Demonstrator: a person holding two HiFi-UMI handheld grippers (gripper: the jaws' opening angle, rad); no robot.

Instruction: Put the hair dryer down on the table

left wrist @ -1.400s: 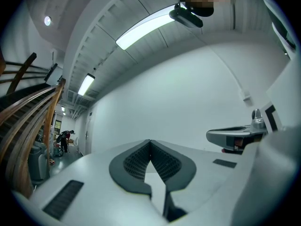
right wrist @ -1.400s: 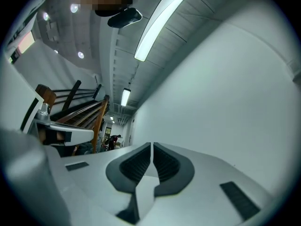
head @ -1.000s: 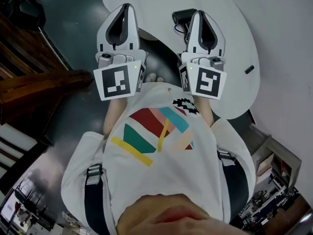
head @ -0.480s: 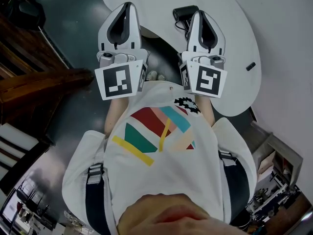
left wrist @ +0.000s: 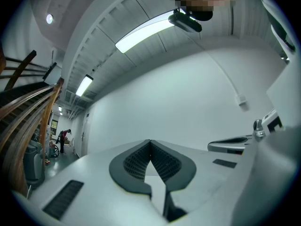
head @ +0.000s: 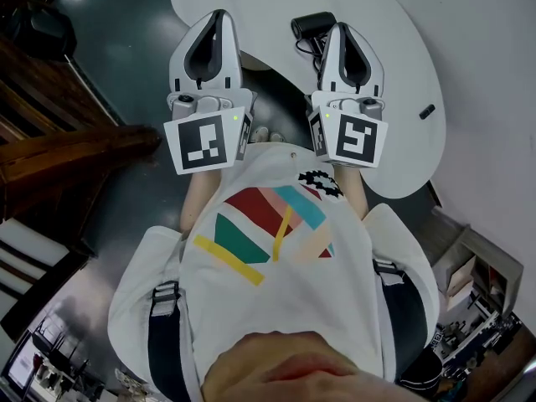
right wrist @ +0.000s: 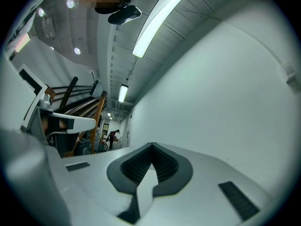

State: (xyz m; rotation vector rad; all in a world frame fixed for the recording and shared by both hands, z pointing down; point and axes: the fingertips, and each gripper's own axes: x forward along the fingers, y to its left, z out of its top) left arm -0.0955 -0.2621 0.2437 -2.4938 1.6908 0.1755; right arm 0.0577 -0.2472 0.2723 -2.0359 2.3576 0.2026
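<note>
The black hair dryer (head: 311, 26) lies with its cord on the white round table (head: 402, 65), just beyond my right gripper's tip. In the head view both grippers are held side by side in front of the person's chest. My left gripper (head: 219, 17) is shut with nothing in it, and so is my right gripper (head: 343, 28). Neither touches the dryer. In the left gripper view the jaws (left wrist: 150, 143) meet in front of a white wall. The right gripper view shows its jaws (right wrist: 152, 147) closed the same way, tilted up at wall and ceiling.
A small dark object (head: 427, 112) lies near the table's right edge. A wooden staircase (head: 59, 145) stands at the left over dark floor. The person's shoes (head: 261, 132) show below the table edge. Shelving with clutter (head: 469, 291) is at lower right.
Both grippers stay shut and almost in the same place; the head view has only shifted slightly.
</note>
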